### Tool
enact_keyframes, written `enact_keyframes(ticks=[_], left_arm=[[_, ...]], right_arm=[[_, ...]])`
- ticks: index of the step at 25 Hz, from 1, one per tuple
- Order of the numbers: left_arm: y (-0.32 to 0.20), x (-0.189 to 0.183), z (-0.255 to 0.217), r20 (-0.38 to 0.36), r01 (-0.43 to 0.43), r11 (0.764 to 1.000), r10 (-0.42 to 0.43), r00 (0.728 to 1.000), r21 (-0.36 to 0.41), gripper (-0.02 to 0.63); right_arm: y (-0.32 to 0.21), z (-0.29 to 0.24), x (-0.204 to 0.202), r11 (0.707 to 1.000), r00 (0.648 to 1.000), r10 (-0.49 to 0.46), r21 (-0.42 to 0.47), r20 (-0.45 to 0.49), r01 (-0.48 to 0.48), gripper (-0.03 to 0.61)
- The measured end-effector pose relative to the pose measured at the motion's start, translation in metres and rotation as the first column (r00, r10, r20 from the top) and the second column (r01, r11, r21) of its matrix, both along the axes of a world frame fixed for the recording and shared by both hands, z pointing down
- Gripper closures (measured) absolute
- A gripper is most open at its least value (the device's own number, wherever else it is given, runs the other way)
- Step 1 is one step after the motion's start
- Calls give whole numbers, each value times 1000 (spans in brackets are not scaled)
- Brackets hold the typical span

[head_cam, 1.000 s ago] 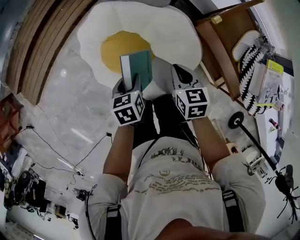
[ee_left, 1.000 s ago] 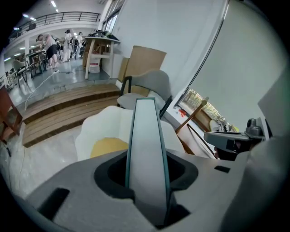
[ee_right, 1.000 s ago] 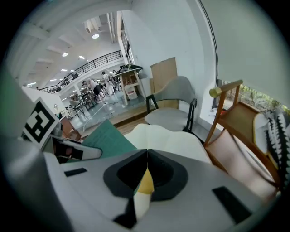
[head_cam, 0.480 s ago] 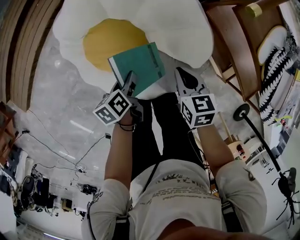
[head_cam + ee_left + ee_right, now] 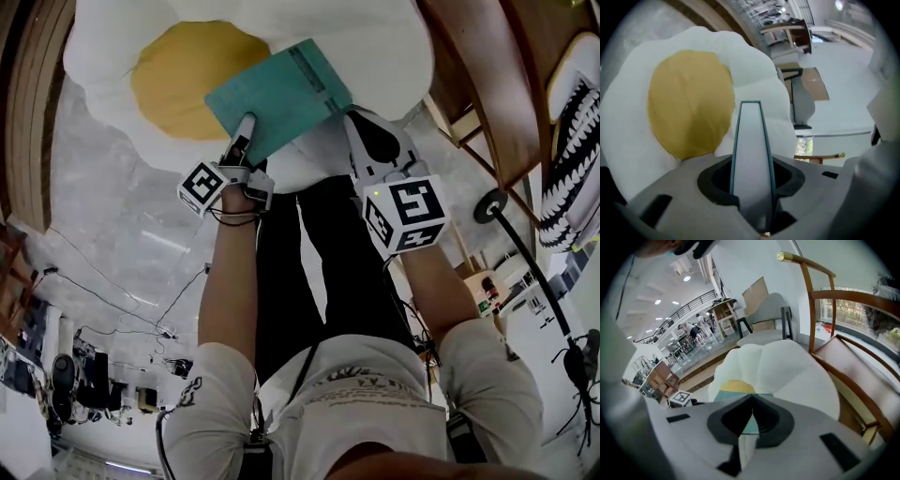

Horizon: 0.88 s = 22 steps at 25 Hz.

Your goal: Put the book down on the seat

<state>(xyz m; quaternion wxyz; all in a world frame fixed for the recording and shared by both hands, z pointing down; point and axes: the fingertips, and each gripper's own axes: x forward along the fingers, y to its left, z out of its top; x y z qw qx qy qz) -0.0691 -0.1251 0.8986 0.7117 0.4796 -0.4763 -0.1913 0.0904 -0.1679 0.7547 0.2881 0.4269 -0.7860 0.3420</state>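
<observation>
The left gripper (image 5: 246, 133) held the teal book (image 5: 281, 89) by its near edge, its jaws clamped on both covers. The book lay almost flat over the egg-shaped cushion seat (image 5: 389, 52), just right of its yellow centre. I could not tell whether it touched. Further right, the right gripper (image 5: 361, 131) hung with its jaws closed and empty, near a wooden chair (image 5: 487, 84).

Bright, even indoor light; ceiling lamps (image 5: 686, 278) glare in the right gripper view. Fisheye bending darkens every edge; the close foreground looks soft, perhaps defocused.
</observation>
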Motion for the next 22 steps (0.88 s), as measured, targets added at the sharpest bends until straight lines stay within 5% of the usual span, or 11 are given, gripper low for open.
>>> enact_keyframes(ticks=[3, 10, 18, 22], left_arm=[[24, -13, 22, -121, 159, 987, -159, 980, -6, 439], [56, -14, 60, -169, 280, 957, -290, 942, -82, 439], [66, -30, 99, -2, 230, 944, -237, 972, -238, 356], [76, -24, 121, -7, 260, 916, -276, 961, -306, 333]], right_arm=[[4, 5, 7, 1000, 1000, -4, -11, -4, 4, 551], [7, 17, 21, 999, 1000, -26, -23, -7, 26, 551], [4, 16, 7, 998, 998, -58, -21, -4, 58, 551], [6, 21, 19, 998, 998, -66, -12, -14, 66, 551]])
